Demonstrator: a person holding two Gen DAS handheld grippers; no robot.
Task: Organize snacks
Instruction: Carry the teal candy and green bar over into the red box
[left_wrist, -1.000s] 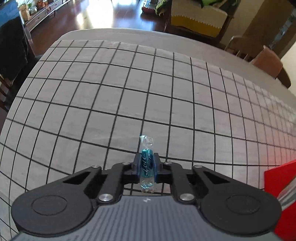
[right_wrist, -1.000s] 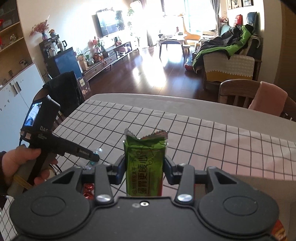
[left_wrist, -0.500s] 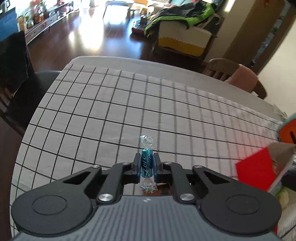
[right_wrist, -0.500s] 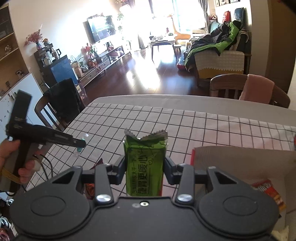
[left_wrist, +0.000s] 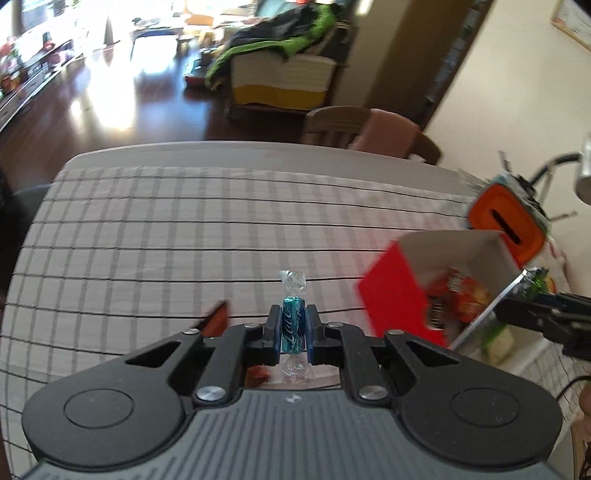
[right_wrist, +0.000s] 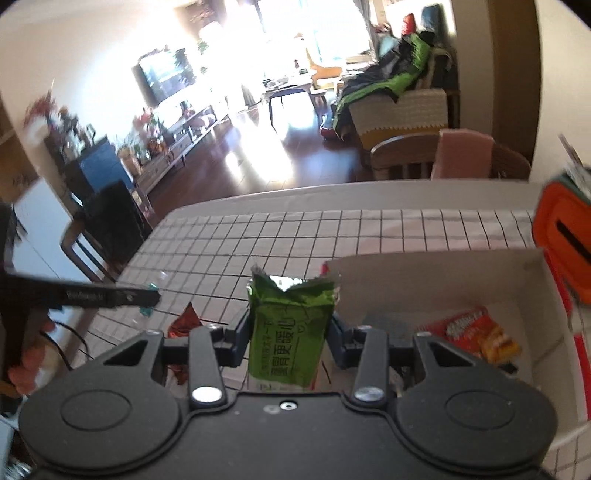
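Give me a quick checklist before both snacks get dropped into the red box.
1. Left gripper clamped on the blue wrapped candy: ok.
2. Right gripper clamped on the green snack packet: ok.
3. Red box open at the top: ok.
4. Room left in the box beside the red snack bag: ok.
5. Candy above the box opening: not ok, it is over the checked tablecloth.
6. Green packet fully over the opening: cannot tell.

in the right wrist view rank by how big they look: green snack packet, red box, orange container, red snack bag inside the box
1. red box, largest
2. green snack packet
3. orange container, cut off at the frame edge, so unsure against the packet
4. red snack bag, smallest

The packet is nearest the camera, which inflates it.
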